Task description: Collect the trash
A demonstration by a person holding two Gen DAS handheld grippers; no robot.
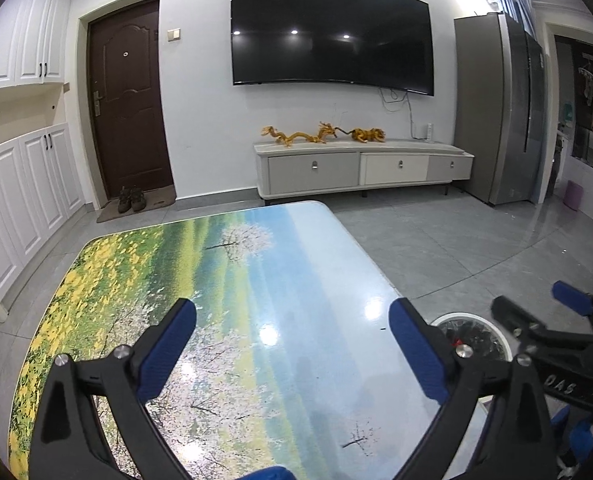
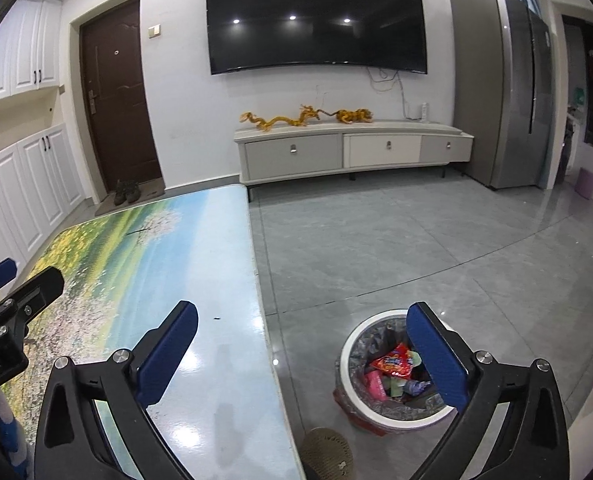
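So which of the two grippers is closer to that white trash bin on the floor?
The right. The right gripper hangs open at the table edge, one finger over the trash bin. The left gripper, also open, sits over the tabletop, with the bin off to its right.

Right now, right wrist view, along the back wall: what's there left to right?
White cabinets → brown door → TV above the TV stand → grey fridge → purple bin.

**Domestic living room**

A wall-mounted television (image 1: 330,28) hangs above a low drawer console (image 1: 360,168) bearing golden dragon figurines (image 1: 324,134). A brown entrance door (image 1: 126,96) with shoes (image 1: 130,199) on its mat, white cabinets (image 1: 24,184) and a tall refrigerator (image 1: 500,108) indicate a home.
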